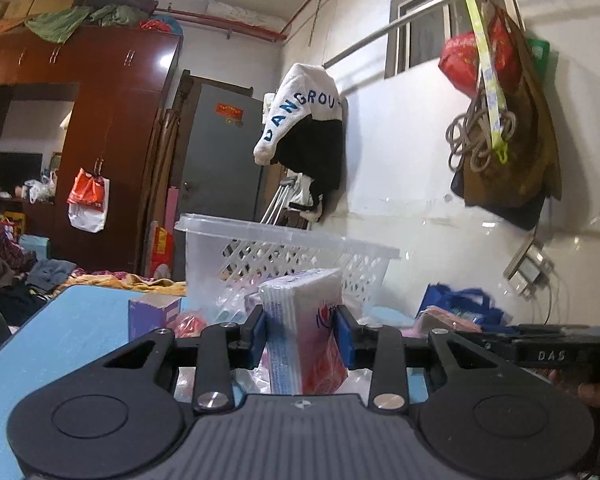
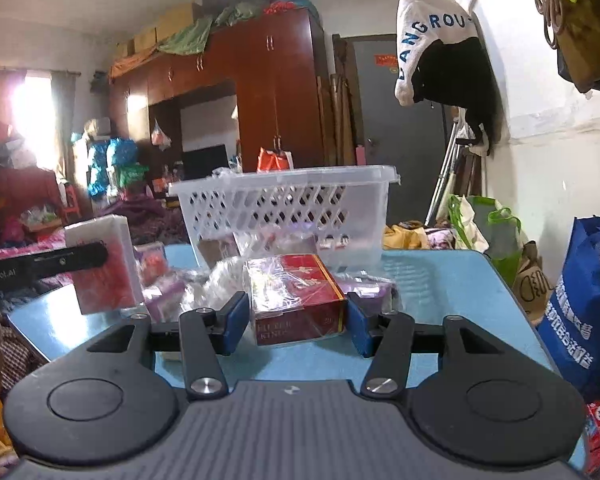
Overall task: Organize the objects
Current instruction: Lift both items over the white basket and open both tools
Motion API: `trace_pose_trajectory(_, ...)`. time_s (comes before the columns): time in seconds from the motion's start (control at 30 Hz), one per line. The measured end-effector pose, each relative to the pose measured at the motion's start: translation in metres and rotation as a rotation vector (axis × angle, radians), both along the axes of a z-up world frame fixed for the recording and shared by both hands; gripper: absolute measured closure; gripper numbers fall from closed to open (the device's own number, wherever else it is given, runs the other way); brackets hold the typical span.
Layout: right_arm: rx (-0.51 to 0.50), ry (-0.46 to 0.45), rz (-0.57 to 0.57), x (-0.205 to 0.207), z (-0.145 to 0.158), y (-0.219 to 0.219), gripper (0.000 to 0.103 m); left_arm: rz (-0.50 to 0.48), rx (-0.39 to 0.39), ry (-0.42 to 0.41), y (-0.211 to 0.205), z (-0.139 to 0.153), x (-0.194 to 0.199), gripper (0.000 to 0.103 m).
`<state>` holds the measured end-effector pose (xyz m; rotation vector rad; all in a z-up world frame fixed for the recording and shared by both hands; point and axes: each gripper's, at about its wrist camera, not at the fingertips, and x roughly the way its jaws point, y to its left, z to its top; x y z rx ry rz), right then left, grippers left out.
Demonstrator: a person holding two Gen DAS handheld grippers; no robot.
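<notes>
Left gripper (image 1: 302,334) fingers clamped on tissue pack (image 1: 304,320), held upright above bench (image 1: 60,320). Right gripper (image 2: 296,320) fingers spread, flanking red cigarette box (image 2: 296,300) without gripping. Judgement: carry pack level over basket (image 1: 284,240) rim, then release. Pack: soft white plastic, red print, slightly squeezed

I am counting one white lattice basket (image 2: 284,204) on the tabletop (image 2: 440,280). I am seeing one red carton (image 2: 300,300), one tissue pack (image 1: 304,328), one purple box (image 1: 152,316). Loose plastic-wrapped bits are blurring together; their number I cannot tell.
</notes>
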<state>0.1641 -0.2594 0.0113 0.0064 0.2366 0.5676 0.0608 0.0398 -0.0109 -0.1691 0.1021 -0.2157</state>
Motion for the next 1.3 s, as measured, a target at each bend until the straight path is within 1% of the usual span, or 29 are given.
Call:
trace_pose_trajectory(0.1,0.009,-0.019,0.0,0.004,0.008,0.0,0.048,-0.018,-0.024,-0.017,0.003,0.008,0.006,0.063)
trace_pose_trajectory(0.23,-0.011,-0.062,-0.002,0.014,0.021,0.006,0.048,-0.016,-0.05,-0.007,0.006,0.028,0.024,0.063)
trace_pose_trajectory(0.37,0.015,-0.108,0.024,0.037,0.054,0.018,0.048,-0.034,-0.084,-0.009,0.008,0.066,0.054,0.063)
trace_pose_trajectory(0.4,0.008,-0.126,0.025,0.045,0.064,0.025,0.048,-0.035,-0.091,-0.014,0.008,0.076,0.064,0.063)
trace_pose_trajectory(0.47,-0.028,-0.169,0.008,0.063,0.081,0.038,0.048,-0.005,-0.069,-0.009,0.004,0.096,0.088,0.063)
trace_pose_trajectory(0.5,-0.053,-0.169,0.002,0.076,0.088,0.047,0.048,0.018,-0.068,0.011,0.003,0.104,0.104,0.063)
trace_pose_trajectory(0.57,-0.089,-0.12,0.02,0.102,0.095,0.061,0.048,0.046,-0.063,0.056,0.002,0.112,0.133,0.063)
trace_pose_trajectory(0.6,-0.113,-0.104,0.026,0.113,0.096,0.068,0.048,0.067,-0.066,0.081,0.002,0.112,0.146,0.063)
trace_pose_trajectory(0.67,-0.172,-0.095,-0.009,0.126,0.094,0.079,0.048,0.098,-0.07,0.13,0.003,0.109,0.168,0.064)
trace_pose_trajectory(0.77,-0.194,-0.08,0.017,0.132,0.092,0.086,0.048,0.102,-0.055,0.133,0.001,0.104,0.18,0.063)
trace_pose_trajectory(0.8,-0.195,-0.074,0.013,0.133,0.092,0.087,0.047,0.106,-0.038,0.144,-0.001,0.103,0.184,0.057)
trace_pose_trajectory(0.83,-0.188,-0.077,0.009,0.131,0.091,0.087,0.038,0.113,-0.009,0.173,-0.004,0.103,0.19,0.048)
trace_pose_trajectory(0.87,-0.175,-0.083,0.002,0.129,0.091,0.085,0.028,0.125,0.016,0.197,-0.006,0.101,0.193,0.047)
trace_pose_trajectory(0.9,-0.156,-0.101,-0.021,0.122,0.091,0.08,0.013,0.14,0.024,0.204,-0.005,0.1,0.192,0.047)
trace_pose_trajectory(0.97,-0.101,-0.142,-0.066,0.096,0.088,0.062,0.011,0.136,0.009,0.17,0.003,0.102,0.174,0.047)
trace_pose_trajectory(1.0,-0.06,-0.175,-0.064,0.077,0.082,0.05,0.007,0.118,0.004,0.136,0.008,0.102,0.159,0.045)
trace_pose_trajectory(1.03,-0.047,-0.199,-0.065,0.061,0.074,0.04,0.0,0.099,-0.007,0.107,0.015,0.101,0.143,0.036)
trace_pose_trajectory(1.07,-0.058,-0.209,-0.066,0.05,0.065,0.034,0.0,0.087,-0.022,0.092,0.02,0.097,0.127,0.031)
trace_pose_trajectory(1.1,-0.079,-0.202,-0.08,0.042,0.054,0.028,0.0,0.083,-0.032,0.088,0.026,0.091,0.11,0.023)
trace_pose_trajectory(1.13,-0.093,-0.173,-0.099,0.04,0.044,0.023,0.0,0.085,-0.03,0.09,0.03,0.085,0.099,0.019)
trace_pose_trajectory(1.2,-0.106,-0.081,-0.127,0.045,0.022,0.013,0.0,0.105,-0.02,0.118,0.035,0.069,0.078,0.019)
trace_pose_trajectory(1.23,-0.113,-0.029,-0.153,0.049,0.013,0.009,0.0,0.112,-0.019,0.133,0.039,0.059,0.069,0.019)
trace_pose_trajectory(1.3,-0.111,0.11,-0.201,0.063,0.0,0.004,0.0,0.124,-0.039,0.173,0.047,0.042,0.056,0.019)
